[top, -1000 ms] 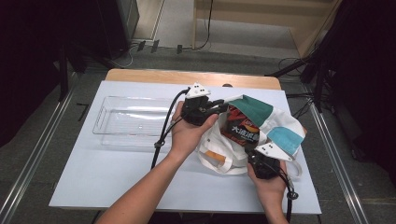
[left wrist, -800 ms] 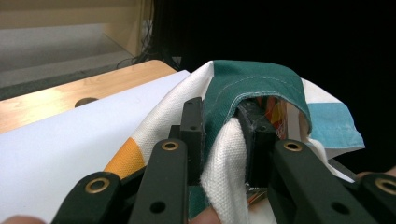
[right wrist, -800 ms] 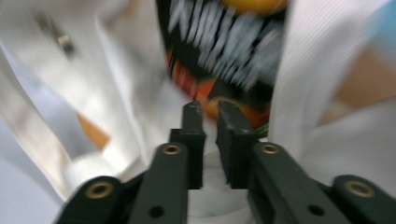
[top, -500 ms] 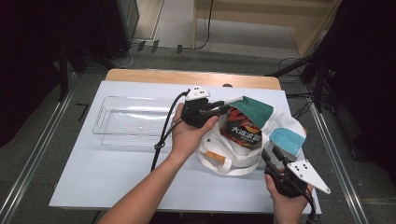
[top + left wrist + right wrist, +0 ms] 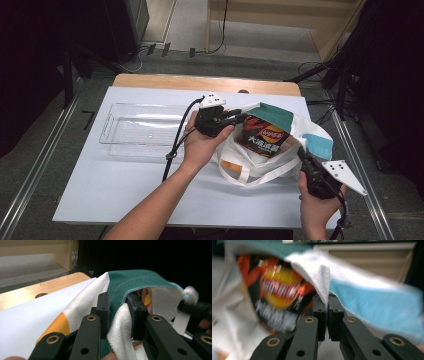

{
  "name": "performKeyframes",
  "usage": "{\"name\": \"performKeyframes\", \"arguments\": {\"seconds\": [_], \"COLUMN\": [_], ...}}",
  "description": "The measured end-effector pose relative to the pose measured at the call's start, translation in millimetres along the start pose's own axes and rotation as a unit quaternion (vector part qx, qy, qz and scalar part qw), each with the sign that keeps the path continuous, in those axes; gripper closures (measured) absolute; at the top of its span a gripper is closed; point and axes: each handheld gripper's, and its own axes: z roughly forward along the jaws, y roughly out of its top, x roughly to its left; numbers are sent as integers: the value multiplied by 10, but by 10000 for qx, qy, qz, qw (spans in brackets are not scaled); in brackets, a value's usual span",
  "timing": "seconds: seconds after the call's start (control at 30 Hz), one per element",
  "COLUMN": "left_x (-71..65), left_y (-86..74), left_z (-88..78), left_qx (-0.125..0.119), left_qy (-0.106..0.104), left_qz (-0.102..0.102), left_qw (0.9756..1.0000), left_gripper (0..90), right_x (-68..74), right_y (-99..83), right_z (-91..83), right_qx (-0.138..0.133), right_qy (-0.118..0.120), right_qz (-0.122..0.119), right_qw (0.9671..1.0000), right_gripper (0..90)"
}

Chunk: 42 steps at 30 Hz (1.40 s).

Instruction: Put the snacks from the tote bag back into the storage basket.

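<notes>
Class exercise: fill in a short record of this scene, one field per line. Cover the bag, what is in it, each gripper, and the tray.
bag: cloth tote bag, white with green and blue panels, held open on the table
contents: chip packet, partly showing at the mouth
left gripper: shut on the bag's green rim
right gripper: shut on the bag's white edge
tray: clear plastic, empty, left of the bag

There was one cloth bag on the table. It had one bag of chips inside it. There was one clear tray next to it. There was one white table. Two grippers were there, one left gripper and one right gripper. Two hands held them, one left hand and one right hand.
</notes>
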Motion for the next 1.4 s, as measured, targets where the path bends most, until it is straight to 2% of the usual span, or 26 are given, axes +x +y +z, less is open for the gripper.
{"name": "performKeyframes", "arguments": {"seconds": [0.1, 0.23, 0.3, 0.4, 0.47, 0.5, 0.57, 0.6, 0.7, 0.73, 0.77, 0.83, 0.97, 1.03, 1.07, 1.17, 1.27, 1.3, 1.33, 1.37, 1.4], "left_x": [6, -24, -24, 12, 114, 185, 325, 376, 435, 422, 399, 378, 398, 378, 372, 350, 325, 327, 334, 349, 356], "left_y": [0, 40, 73, 88, 74, 60, 22, 2, -59, -70, -79, -94, -168, -224, -249, -293, -345, -365, -386, -405, -409], "left_z": [24, 15, 16, 61, 131, 168, 241, 277, 345, 347, 350, 366, 443, 505, 519, 548, 589, 600, 604, 594, 581], "left_qx": [23, -94, -158, -131, -84, -87, -112, -59, 50, 79, 159, 322, 559, 751, 750, 828, 954, 1011, 1036, 1004, 967], "left_qy": [7, 38, 56, 65, 9, -75, -218, -253, -375, -395, -362, -254, -113, -47, -45, 31, 258, 308, 344, 322, 303], "left_qz": [29, 115, 149, 80, -166, -386, -848, -986, -1144, -1104, -956, -765, -898, -834, -857, -841, -704, -716, -731, -768, -808], "left_qw": [10000, 9999, 9997, 9999, 9998, 9992, 9961, 9948, 9927, 9931, 9946, 9962, 9943, 9937, 9935, 9930, 9926, 9918, 9913, 9915, 9916], "left_gripper": [748, 752, 755, 755, 756, 754, 751, 751, 762, 766, 774, 785, 795, 796, 796, 780, 738, 684, 684, 661, 627], "right_x": [-66, -117, -131, -161, -185, -192, -203, -204, -203, -212, -228, -262, -335, -342, -359, -461, -537, -572, -572, -582, -596], "right_y": [185, 370, 437, 499, 502, 491, 461, 446, 426, 424, 425, 425, 412, 406, 389, 311, 196, 103, 103, 50, -21], "right_z": [16, 120, 177, 263, 335, 373, 437, 462, 503, 504, 506, 519, 614, 628, 656, 744, 823, 886, 886, 922, 962], "right_qx": [-221, -391, -437, -398, -284, -217, -114, -46, 36, 41, 31, 67, 312, 348, 399, 583, 805, 1002, 1002, 1183, 1346], "right_qy": [-134, -269, -323, -369, -370, -369, -349, -324, -324, -316, -311, -281, -163, -177, -196, -109, -53, -40, -40, -41, -51], "right_qz": [-11, -148, -192, -200, -186, -169, -201, -208, -208, -187, -150, -103, -20, -10, 11, 244, 391, 446, 446, 490, 435], "right_qw": [9997, 9988, 9983, 9983, 9987, 9989, 9991, 9992, 9993, 9993, 9994, 9995, 9994, 9992, 9990, 9979, 9960, 9940, 9940, 9918, 9899], "right_gripper": [881, 881, 880, 880, 879, 879, 878, 877, 877, 877, 876, 876, 873, 873, 872, 867, 863, 856, 856, 849, 843]}}
